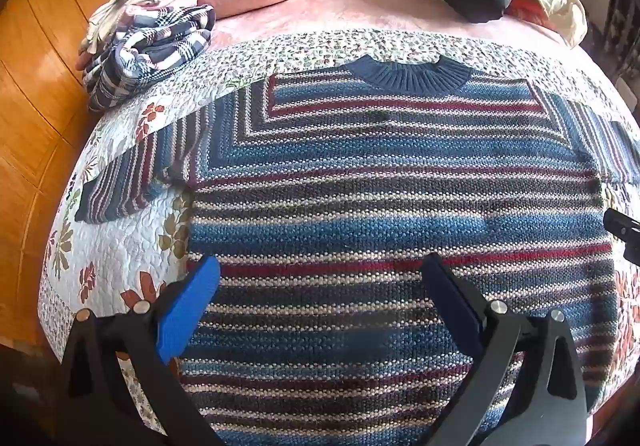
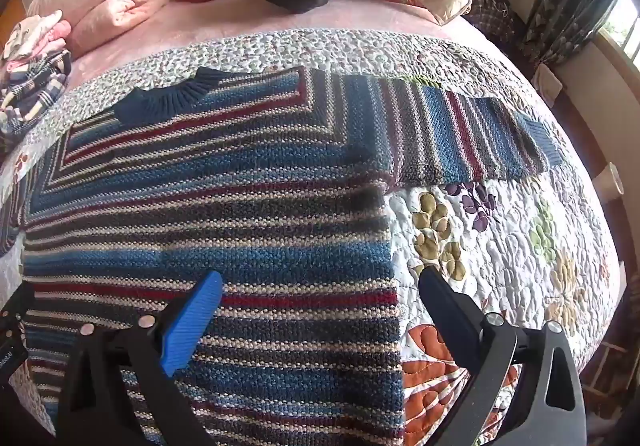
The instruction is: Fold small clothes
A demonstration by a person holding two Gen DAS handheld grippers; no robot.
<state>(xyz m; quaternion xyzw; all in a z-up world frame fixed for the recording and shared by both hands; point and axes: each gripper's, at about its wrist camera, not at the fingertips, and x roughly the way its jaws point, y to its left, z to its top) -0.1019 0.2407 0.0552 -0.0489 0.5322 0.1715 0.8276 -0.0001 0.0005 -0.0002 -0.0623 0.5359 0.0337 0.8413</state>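
Both tongs, left (image 1: 320,278) and right (image 2: 320,286), gape wide and hold nothing above the striped sweater (image 1: 380,205), which lies flat on the flowered quilt (image 1: 120,238). Only the right view shows the whole right sleeve (image 2: 472,133); the sweater's bottom edge is cut off.

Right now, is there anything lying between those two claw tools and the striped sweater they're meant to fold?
Nothing visible. The sweater lies flat on the quilt, with no other item on top of it. The left gripper and right gripper are open just above it. The plaid clothes sit off to the left.
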